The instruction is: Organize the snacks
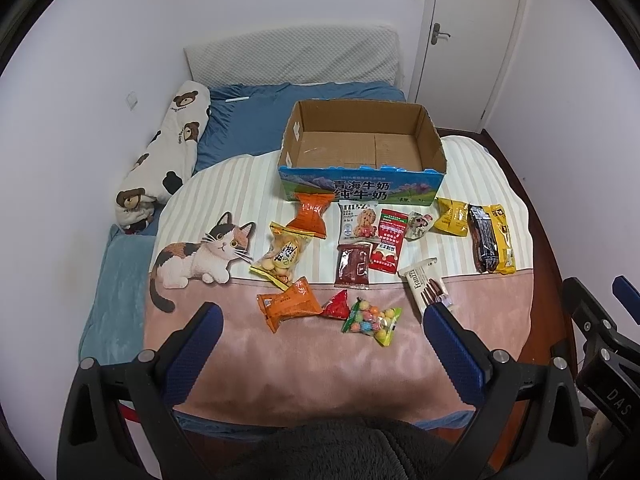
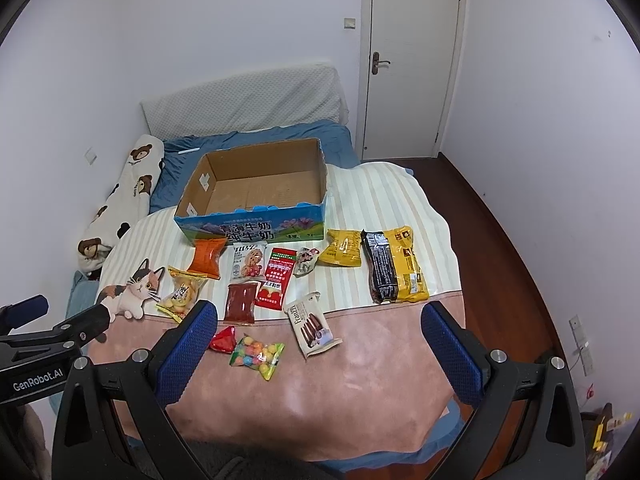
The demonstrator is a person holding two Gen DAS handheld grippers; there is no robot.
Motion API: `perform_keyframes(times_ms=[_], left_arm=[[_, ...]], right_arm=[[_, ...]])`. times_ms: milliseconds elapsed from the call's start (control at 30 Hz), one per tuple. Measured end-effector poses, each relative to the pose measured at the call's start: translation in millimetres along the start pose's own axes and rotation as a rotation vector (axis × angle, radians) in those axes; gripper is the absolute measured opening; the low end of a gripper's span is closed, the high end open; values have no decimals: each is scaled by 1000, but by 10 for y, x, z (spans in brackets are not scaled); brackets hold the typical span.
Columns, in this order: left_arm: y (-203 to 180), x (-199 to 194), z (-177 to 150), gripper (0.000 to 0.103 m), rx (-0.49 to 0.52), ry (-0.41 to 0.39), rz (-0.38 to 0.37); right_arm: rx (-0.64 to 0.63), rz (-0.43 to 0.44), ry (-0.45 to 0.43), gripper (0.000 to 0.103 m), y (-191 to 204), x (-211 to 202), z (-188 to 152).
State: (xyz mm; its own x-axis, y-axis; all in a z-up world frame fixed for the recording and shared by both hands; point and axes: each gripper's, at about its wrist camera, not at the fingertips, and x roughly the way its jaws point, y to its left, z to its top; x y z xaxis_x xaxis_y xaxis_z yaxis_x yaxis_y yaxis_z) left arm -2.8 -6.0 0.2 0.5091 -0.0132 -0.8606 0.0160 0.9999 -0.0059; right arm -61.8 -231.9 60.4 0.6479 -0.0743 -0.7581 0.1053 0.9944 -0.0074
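snacks [image 1: 360, 260] in crinkly wrappers lie near the blanket's [image 1: 480, 168] front edge, before a cardboard box [image 1: 360, 152]; left gripper [image 1: 322, 318] and right gripper [image 2: 318, 318] gape, holding nothing.

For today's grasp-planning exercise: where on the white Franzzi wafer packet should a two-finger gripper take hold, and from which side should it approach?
Grip the Franzzi wafer packet across its narrow width, near the middle, coming down from above. It lies flat on the blanket, long and slim, angled, so turn the fingers square to its long edges. The right gripper, open, hovers nearest it.
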Motion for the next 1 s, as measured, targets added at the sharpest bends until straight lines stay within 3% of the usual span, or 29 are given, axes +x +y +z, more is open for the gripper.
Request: perform_keyframes(times_ms=[1000], left_arm=[[-44, -14, -34, 103, 10, 3, -2]], right_arm=[[1, 0, 8, 103, 1, 9, 9]])
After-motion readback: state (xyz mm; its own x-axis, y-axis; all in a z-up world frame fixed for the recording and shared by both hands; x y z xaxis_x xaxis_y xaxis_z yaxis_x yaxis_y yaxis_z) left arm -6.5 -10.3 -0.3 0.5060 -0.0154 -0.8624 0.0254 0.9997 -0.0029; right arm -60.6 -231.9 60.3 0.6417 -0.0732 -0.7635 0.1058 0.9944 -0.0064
